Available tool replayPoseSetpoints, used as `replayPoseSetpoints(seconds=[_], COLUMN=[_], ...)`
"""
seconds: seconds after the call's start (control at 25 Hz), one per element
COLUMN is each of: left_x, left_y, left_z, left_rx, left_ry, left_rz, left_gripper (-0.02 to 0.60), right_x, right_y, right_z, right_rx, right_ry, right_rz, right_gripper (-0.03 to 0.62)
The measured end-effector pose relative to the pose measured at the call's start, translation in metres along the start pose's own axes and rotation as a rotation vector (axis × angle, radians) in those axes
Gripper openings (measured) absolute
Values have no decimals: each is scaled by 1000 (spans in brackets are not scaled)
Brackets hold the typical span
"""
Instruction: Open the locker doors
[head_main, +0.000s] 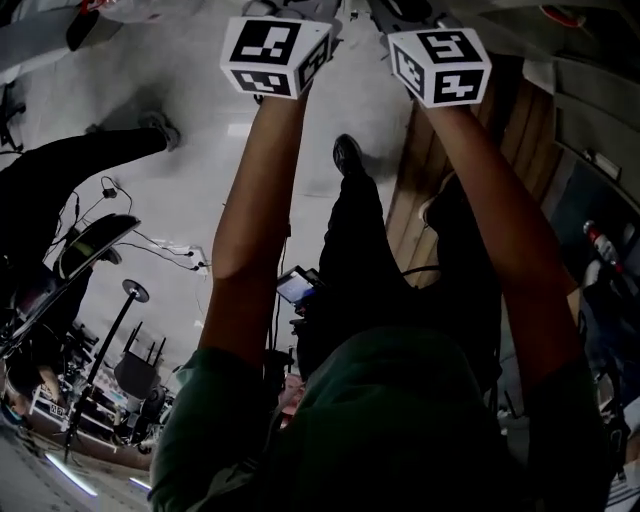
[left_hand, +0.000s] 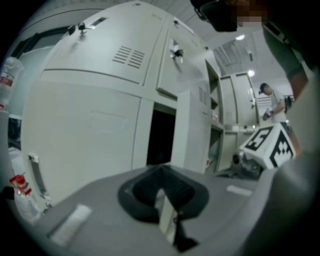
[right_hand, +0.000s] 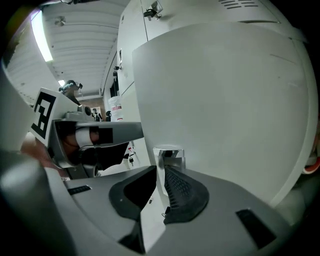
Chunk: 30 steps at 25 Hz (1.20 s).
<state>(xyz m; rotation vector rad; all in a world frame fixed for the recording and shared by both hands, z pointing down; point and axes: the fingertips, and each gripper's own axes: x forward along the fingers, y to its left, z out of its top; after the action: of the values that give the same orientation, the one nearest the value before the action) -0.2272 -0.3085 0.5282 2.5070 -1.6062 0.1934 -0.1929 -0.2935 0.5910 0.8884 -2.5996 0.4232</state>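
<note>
Pale grey locker doors (left_hand: 100, 65) fill the left gripper view. One narrow door (left_hand: 192, 130) stands ajar beside a dark opening (left_hand: 161, 136). My left gripper (left_hand: 165, 195) has its black pads (left_hand: 187, 192) closed on a thin white edge in line with that door. In the right gripper view a large white locker door (right_hand: 220, 100) curves away to the right. My right gripper (right_hand: 161, 175) is shut on its edge just below a chrome latch (right_hand: 169, 155). Both marker cubes (head_main: 275, 55) (head_main: 440, 65) are held high at the head view's top.
More lockers with keys in their latches (left_hand: 176, 52) stand above and further along. Open shelves (left_hand: 220, 125) lie to the right, and a person (left_hand: 272, 102) stands far off. On the floor are cables (head_main: 165, 250), stands (head_main: 115, 330) and another person's legs (head_main: 70, 160).
</note>
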Motion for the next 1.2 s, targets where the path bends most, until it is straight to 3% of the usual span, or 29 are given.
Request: replayPoseSetpoints(seconds=[0.2,0.4,0.72,0.96,1.2], left_x=[-10,-22,-22,-49,-57], left_y=[-5,-16,-4,-78,-114], left_z=[12,-2,22,0,5], left_rx=[32,37,6,20,4], left_ry=[0,-3,9,27,43], left_rz=[-19,-52,-21,-87,-131], left_gripper=[-8,-9,-9,-9,-9], right_x=[-9,-20,-17,-80,-114], right_y=[12,23,30,39,40], right_z=[-5,-13,-7,-51,-61], right_rx=[-2,4,12,62,103], right_ry=[12,21,72,104,122], right_rz=[29,58,86,53,15], right_gripper=[40,40,40,40,34])
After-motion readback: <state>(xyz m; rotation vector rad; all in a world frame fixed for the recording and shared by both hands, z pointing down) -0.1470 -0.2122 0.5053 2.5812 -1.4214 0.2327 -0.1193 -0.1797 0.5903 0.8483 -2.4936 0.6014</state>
